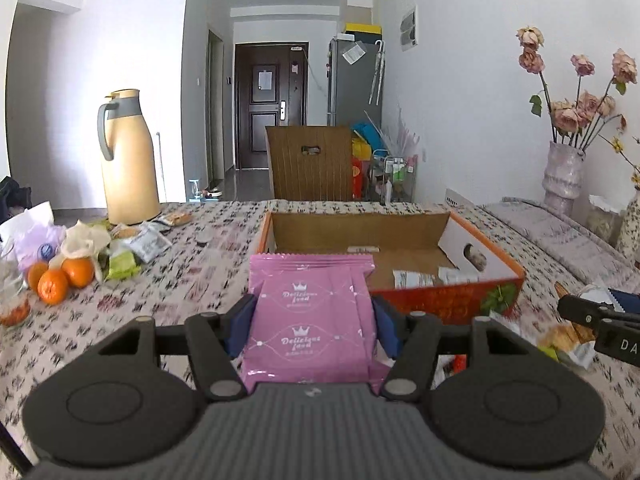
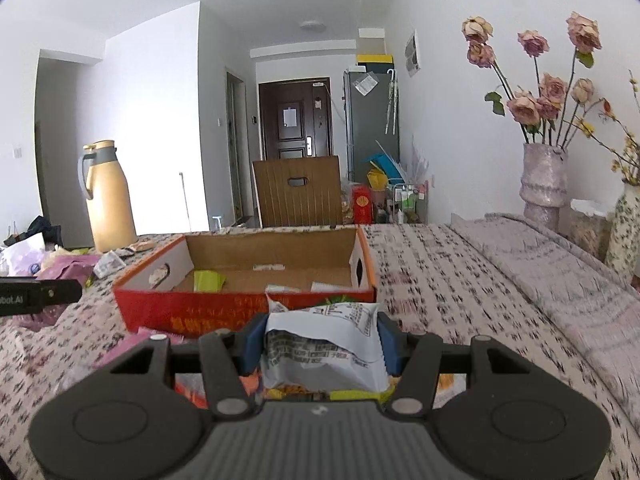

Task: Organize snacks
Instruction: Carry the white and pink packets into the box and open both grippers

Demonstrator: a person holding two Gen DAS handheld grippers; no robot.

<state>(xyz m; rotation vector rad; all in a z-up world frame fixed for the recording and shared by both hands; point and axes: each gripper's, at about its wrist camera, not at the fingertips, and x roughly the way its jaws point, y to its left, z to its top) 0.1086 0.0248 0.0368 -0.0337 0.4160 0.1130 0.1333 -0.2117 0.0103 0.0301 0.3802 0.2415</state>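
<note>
I am holding a snack in each hand. My left gripper [image 1: 314, 322] is pinching a pink packet [image 1: 310, 312] between its blue fingers [image 1: 240, 326], closed on the packet's sides, and the packet is standing above the bench [image 1: 192, 280] just in front of the near wall of the cardboard box [image 1: 444, 300]. My right gripper [image 2: 320, 340] is clamping a white crinkled packet [image 2: 324, 340] with printed text, its fingers [image 2: 252, 342] pressing in on both sides; that packet is also hanging just short of the box's [image 2: 240, 312] red front wall.

Judging by what is lying around, I am partway through, probably nearer the start than the end. The box is already taking in a few things: a green packet [image 2: 208, 280] on its floor, a couple of pale wrappers [image 1: 416, 278] near the front, and a small pale packet [image 1: 362, 249] toward the back. Most of its brown floor is showing bare.

Plenty is waiting outside. On the left side of the bench, near the tan thermos jug [image 1: 128, 156], a loose pile of snack packets [image 1: 148, 242] is sitting beside some oranges [image 1: 60, 278] and crumpled bags. More wrappers [image 1: 564, 340] are lying on the bench under my right gripper, and something pink [image 2: 132, 344] is resting against the box's front.

The two packets I am carrying are not in the box yet; they are next to go over the wall, and then the piles.
</note>
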